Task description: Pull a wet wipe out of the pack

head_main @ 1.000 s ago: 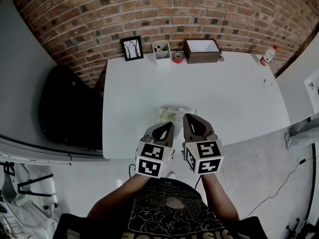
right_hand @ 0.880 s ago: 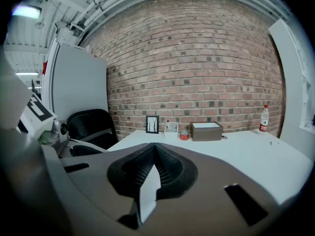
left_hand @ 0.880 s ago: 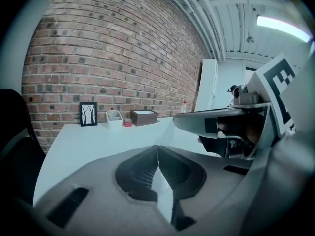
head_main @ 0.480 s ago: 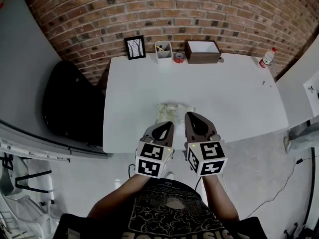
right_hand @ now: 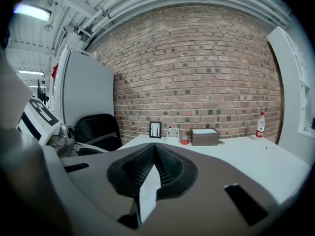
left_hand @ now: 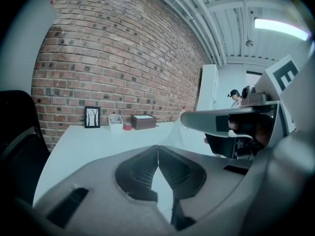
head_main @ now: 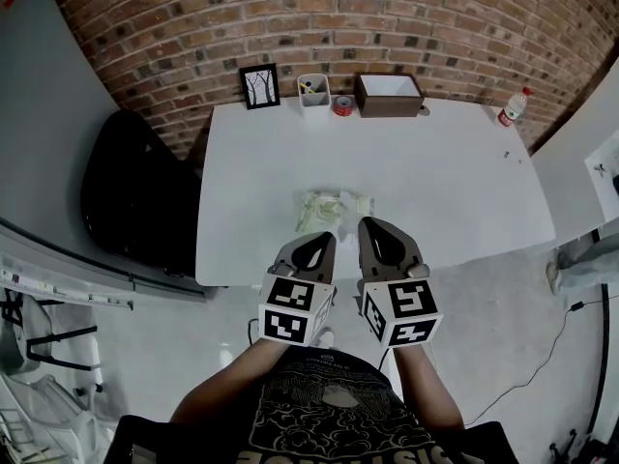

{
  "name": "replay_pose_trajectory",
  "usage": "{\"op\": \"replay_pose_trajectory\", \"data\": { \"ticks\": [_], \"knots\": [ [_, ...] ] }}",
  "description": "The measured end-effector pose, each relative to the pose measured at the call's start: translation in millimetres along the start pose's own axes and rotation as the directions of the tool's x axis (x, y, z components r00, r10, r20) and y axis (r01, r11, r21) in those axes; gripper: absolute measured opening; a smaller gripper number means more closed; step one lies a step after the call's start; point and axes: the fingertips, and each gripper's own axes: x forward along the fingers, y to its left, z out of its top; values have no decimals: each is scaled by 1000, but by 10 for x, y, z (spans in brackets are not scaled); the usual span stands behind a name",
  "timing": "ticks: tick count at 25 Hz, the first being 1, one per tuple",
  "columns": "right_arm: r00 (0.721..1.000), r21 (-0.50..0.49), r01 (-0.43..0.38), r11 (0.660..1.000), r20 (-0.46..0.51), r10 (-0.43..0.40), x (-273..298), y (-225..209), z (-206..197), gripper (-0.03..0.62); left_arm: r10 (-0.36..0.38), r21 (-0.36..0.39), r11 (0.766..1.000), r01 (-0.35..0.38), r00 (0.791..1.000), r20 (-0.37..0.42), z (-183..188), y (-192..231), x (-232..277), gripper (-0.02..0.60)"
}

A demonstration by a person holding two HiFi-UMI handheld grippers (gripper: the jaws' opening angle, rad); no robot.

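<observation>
The wet wipe pack (head_main: 329, 209), pale green and white and crumpled-looking, lies on the white table (head_main: 435, 182) near its front edge. Both grippers hover side by side just in front of it, over the table edge. My left gripper (head_main: 327, 239) is shut with nothing in it, its jaws meeting at the tip (left_hand: 158, 147). My right gripper (head_main: 367, 224) is likewise shut and empty (right_hand: 155, 146). Neither touches the pack. The pack is hidden below the jaws in both gripper views.
Along the back edge by the brick wall stand a small framed picture (head_main: 258, 85), a white holder (head_main: 313, 92), a red tape roll (head_main: 342, 105) and a brown box (head_main: 389, 94). A bottle (head_main: 512, 107) stands at the far right corner. A black chair (head_main: 135, 201) sits left of the table.
Both grippers stay shut and side by side. They have drawn slightly back from the pack as the head view shifted a little.
</observation>
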Motion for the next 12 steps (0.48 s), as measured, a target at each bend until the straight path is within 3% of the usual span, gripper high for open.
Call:
{"op": "replay_pose_trajectory", "data": {
  "ticks": [12],
  "knots": [
    [1000,22,-1,1000,-6,1,-338,133,-138,15,-10,10,1000,10,1000,28,67,-173,-157,12]
  ]
}}
